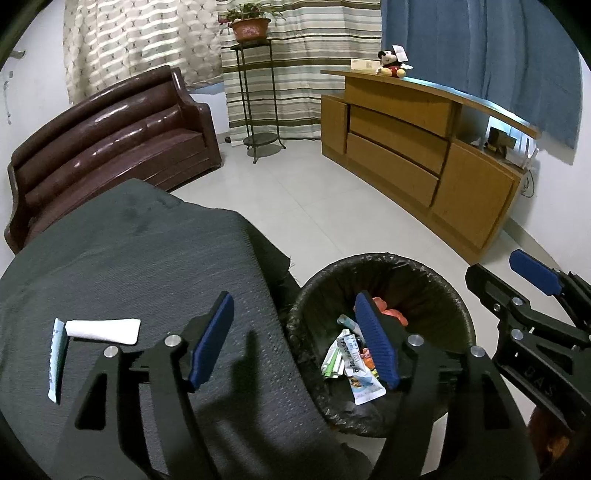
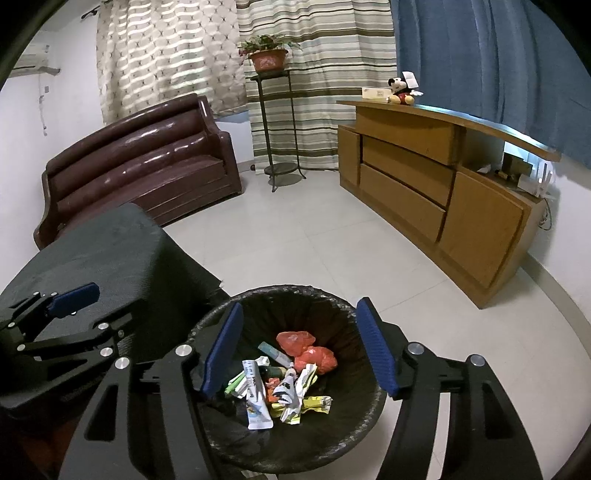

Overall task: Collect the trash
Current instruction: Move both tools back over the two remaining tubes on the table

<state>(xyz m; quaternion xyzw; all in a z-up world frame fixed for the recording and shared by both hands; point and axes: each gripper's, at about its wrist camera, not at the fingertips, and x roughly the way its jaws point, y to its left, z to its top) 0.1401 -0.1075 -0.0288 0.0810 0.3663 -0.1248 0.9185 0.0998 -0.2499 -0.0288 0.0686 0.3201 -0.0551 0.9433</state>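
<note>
A black bin (image 2: 332, 306) lined with a black bag stands on the floor and holds several wrappers, a red plastic bag (image 2: 308, 349) and small tubes. It also shows in the left wrist view (image 1: 424, 273). My right gripper (image 2: 299, 354) is open and empty, right above the bin. My left gripper (image 1: 295, 341) is open and empty, over the edge of the dark cloth-covered table (image 1: 129, 258). A white tube (image 1: 103, 330) and a pale blue-green wrapper (image 1: 57, 360) lie on the cloth, to the left of the left gripper.
A brown leather sofa (image 1: 110, 136) stands behind the table. A metal stand with a potted plant (image 1: 251, 27) is at the back. A wooden cabinet (image 1: 424, 155) with a plush toy runs along the right. White tiled floor (image 1: 314, 199) lies between.
</note>
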